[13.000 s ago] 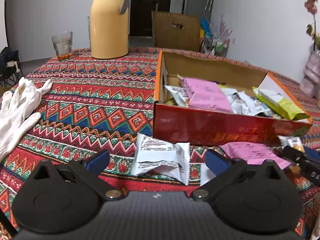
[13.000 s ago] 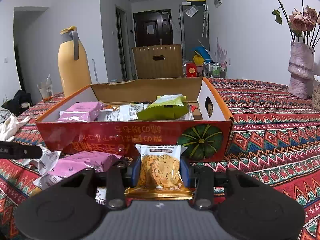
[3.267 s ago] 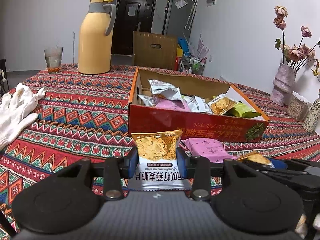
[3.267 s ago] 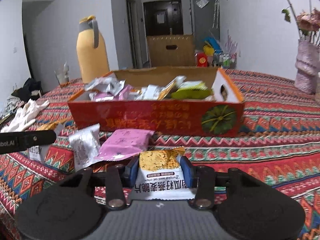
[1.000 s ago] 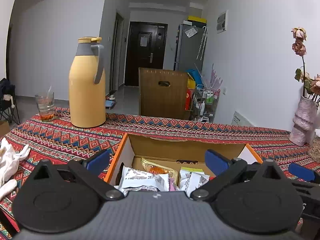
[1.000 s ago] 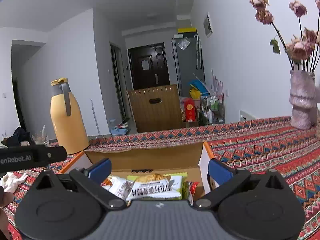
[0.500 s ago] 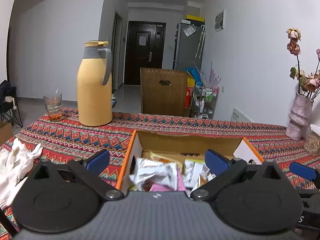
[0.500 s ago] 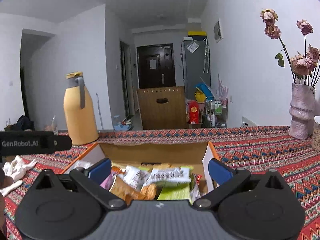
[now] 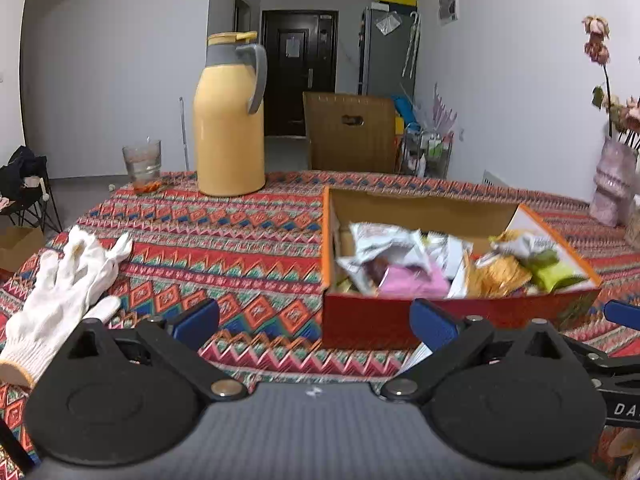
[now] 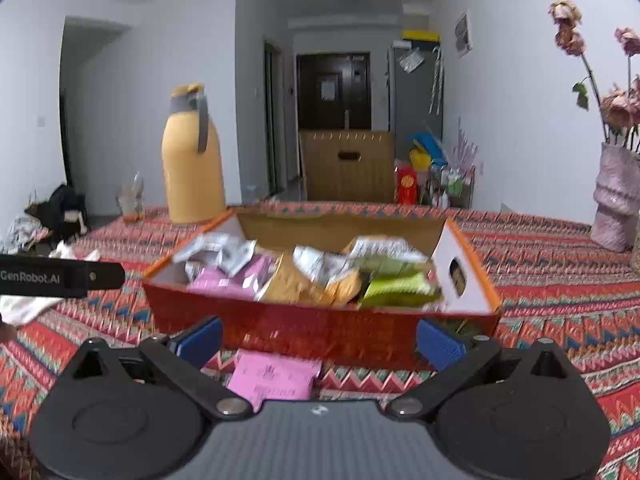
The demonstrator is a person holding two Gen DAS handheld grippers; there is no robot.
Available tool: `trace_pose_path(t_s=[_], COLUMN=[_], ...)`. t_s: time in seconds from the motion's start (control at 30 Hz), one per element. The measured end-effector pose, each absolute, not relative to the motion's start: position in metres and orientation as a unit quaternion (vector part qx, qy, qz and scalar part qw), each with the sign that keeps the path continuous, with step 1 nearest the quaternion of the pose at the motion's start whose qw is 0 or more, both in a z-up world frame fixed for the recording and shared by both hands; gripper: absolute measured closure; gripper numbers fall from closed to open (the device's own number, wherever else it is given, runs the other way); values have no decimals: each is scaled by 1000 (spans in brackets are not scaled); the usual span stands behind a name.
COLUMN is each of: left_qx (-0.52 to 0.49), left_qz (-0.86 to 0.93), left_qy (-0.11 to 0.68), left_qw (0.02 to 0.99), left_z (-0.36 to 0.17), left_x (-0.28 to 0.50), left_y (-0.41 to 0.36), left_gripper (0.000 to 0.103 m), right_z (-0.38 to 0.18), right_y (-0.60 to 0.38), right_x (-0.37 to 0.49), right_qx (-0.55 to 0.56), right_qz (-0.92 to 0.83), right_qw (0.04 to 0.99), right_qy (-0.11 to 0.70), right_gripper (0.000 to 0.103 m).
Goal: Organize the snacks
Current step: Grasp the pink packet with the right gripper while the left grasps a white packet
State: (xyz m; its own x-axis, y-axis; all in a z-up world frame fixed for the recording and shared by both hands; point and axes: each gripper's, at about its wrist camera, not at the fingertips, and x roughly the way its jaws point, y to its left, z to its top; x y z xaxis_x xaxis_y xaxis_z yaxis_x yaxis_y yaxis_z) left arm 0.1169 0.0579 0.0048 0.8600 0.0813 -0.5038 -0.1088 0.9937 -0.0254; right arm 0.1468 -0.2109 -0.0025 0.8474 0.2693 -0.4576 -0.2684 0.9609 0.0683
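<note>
The red cardboard box [image 9: 360,320] holds a heap of snack packets [image 9: 412,276] in pink, white, orange and green. My left gripper [image 9: 314,324] is open and holds nothing, hanging in front of the box's near left corner. A white packet corner [image 9: 416,356] peeks out by its right finger. In the right wrist view the same box [image 10: 320,328] is straight ahead, full of packets [image 10: 304,280]. A pink packet [image 10: 276,376] lies flat on the cloth just before it, between the fingers of my open, empty right gripper [image 10: 319,340].
A white glove [image 9: 60,296] lies at the table's left edge. A yellow thermos [image 9: 230,120] and a glass [image 9: 142,164] stand at the far side. A pink vase [image 10: 616,200] of dried flowers stands at the far right. The left gripper's arm [image 10: 60,274] crosses the right view's left edge.
Both grippers have drawn back from above the box and dropped lower, still open. The pink packet on the cloth has come into the right view.
</note>
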Motion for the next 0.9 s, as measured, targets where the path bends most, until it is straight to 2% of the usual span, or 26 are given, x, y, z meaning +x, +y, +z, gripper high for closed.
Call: trace_pose_path(t_s=[0.5,0.9], left_qx=[-63,-81], left_qz=[39,37], left_qy=[281,291], left_qw=[957,953], left_z=[-25,-32], left_x=[122,125], left_y=[75,80], left_gripper=[0,0], right_z=[-48,-65], right_y=[-166,-163], right_x=[184,194], right_qx=[-24,-21], right_qz=[130,116], right_qw=[929,923], right_qy=[345,365], right_gripper=[0,0])
